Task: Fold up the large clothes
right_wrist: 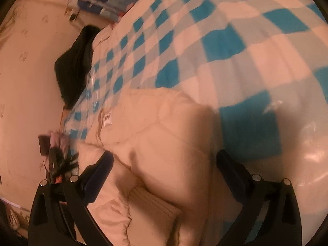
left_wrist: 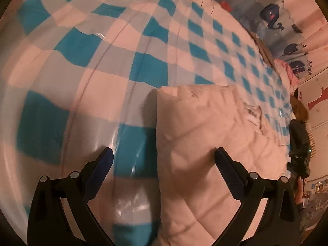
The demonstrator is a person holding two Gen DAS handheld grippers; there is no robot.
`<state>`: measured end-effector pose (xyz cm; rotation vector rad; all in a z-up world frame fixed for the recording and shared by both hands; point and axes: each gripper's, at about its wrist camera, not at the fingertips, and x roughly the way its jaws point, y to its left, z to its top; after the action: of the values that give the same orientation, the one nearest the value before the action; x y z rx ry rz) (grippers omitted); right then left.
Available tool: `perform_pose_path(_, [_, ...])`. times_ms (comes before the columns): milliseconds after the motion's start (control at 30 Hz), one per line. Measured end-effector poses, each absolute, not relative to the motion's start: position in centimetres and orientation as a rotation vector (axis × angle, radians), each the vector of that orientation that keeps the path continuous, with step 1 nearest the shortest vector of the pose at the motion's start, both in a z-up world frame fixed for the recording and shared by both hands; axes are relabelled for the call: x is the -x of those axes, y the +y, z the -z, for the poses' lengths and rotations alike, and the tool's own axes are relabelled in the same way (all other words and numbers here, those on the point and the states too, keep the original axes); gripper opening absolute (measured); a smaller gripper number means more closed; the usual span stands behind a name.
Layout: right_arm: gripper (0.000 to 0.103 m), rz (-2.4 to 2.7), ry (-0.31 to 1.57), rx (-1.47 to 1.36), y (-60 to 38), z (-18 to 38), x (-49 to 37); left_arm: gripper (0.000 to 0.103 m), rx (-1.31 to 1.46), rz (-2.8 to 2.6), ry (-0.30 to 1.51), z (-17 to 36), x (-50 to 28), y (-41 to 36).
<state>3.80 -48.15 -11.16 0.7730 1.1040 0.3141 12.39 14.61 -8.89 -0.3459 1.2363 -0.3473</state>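
Observation:
A cream quilted jacket (left_wrist: 205,143) lies folded on a bed with a blue-and-white checked cover (left_wrist: 123,51). A white label (left_wrist: 253,114) shows near its collar. My left gripper (left_wrist: 164,155) is open and empty, just above the jacket's left folded edge. In the right wrist view the same jacket (right_wrist: 164,139) lies below, with its label (right_wrist: 107,119) and a ribbed cuff (right_wrist: 151,207) showing. My right gripper (right_wrist: 164,157) is open and empty over the jacket's near part.
The checked cover (right_wrist: 225,41) has a glossy clear sheet over it. A whale-print cloth (left_wrist: 272,20) lies at the bed's far side. Dark clothes (right_wrist: 75,61) lie at the bed edge. Dark items (left_wrist: 299,143) stand beside the bed.

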Motion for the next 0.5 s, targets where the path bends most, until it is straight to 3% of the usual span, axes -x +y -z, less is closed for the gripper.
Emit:
perform_pose_path(167, [0.097, -0.337, 1.090, -0.682, -47.2, 11.1, -4.5, 0.095, 0.363, 0.421, 1.230, 9.0, -13.2, 13.1])
perform_pose_path(200, [0.094, -0.341, 1.076, -0.645, -46.6, 10.7, -4.3, 0.091, 0.342, 0.429, 1.194, 8.3, -12.8, 12.5])
perform_pose_path(233, [0.084, -0.348, 1.067, -0.593, -45.8, 10.2, -4.2, 0.080, 0.301, 0.444, 1.164, 7.6, -12.2, 11.8])
perform_pose_path(267, [0.072, -0.345, 1.065, -0.552, -45.2, 9.9, -4.0, 0.060, 0.228, 0.453, 1.149, 7.1, -11.5, 10.8])
perform_pose_path(300, [0.045, -0.328, 1.065, -0.515, -44.7, 9.6, -3.7, 0.049, 0.113, 0.421, 1.132, 6.7, -10.8, 9.3])
perform_pose_path(333, [0.034, -0.320, 1.049, -0.501, -44.5, 9.2, -3.3, 0.039, 0.066, 0.427, 1.121, 6.5, -10.3, 8.5])
perform_pose_path(367, [0.030, -0.321, 1.033, -0.502, -44.4, 8.8, -3.0, 0.024, 0.024, 0.451, 1.113, 6.2, -9.9, 7.6])
perform_pose_path(500, [0.023, -0.329, 0.942, -0.506, -44.5, 6.4, -1.0, 0.014, 0.039, 0.470, 1.040, 3.5, -8.7, 7.3])
